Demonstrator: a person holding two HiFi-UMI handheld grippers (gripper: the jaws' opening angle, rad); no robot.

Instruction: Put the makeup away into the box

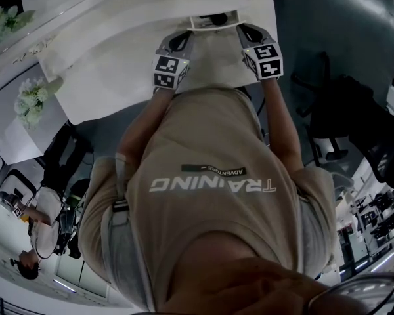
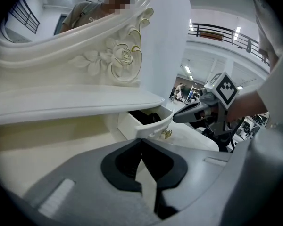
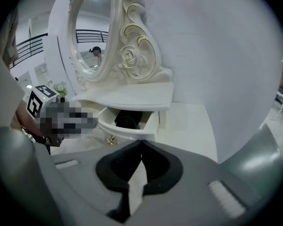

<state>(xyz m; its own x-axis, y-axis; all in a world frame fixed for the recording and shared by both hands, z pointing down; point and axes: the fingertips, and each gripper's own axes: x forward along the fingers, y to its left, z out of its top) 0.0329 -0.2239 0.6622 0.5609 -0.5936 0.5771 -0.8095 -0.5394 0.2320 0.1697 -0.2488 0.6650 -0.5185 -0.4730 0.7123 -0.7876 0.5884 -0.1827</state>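
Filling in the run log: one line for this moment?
left gripper shut, empty | right gripper shut, empty | small white vanity drawer open | dark item inside drawer

White bench; white drawer, gold handle, black item inside. Grey left tool and right tool carry black-and-white square markers.

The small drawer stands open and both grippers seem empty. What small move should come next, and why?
Probably push the drawer shut with the right gripper. The drawer stands open with a dark item inside. The jaws of the right gripper and of the left gripper are together, holding nothing.
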